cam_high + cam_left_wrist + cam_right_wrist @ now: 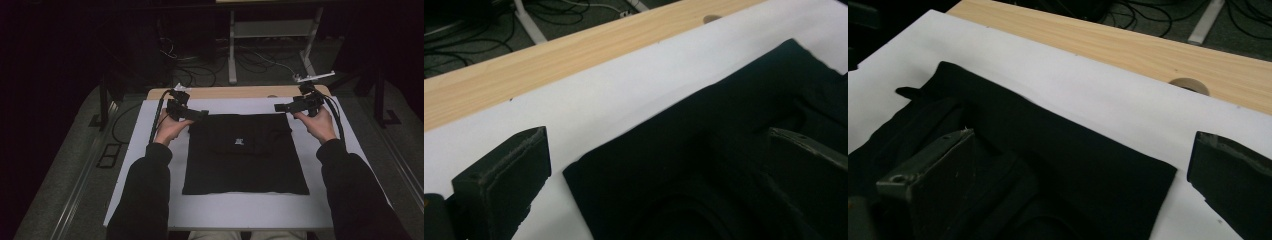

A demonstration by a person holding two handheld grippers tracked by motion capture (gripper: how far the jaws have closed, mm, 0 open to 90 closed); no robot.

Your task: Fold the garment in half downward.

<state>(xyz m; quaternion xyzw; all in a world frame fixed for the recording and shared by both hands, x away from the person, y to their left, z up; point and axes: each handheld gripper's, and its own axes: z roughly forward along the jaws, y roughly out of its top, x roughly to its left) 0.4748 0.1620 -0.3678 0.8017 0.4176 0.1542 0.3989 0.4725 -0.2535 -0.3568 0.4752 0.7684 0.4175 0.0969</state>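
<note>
Two grippers on my feed, both with jaws spread wide and nothing clamped: left gripper point(202, 115) and right gripper point(279, 107) hover at the far corners of the black folded garment point(245, 155). It lies flat, roughly square, near edge widest, small white label point(239, 142) facing up, centred on the white sheet point(150, 165). Beyond runs the wooden table edge point(235, 92).

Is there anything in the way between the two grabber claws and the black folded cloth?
Nothing visible. The left gripper and right gripper hang open over the far corners of the black folded cloth, with just the bare white sheet around it.
</note>
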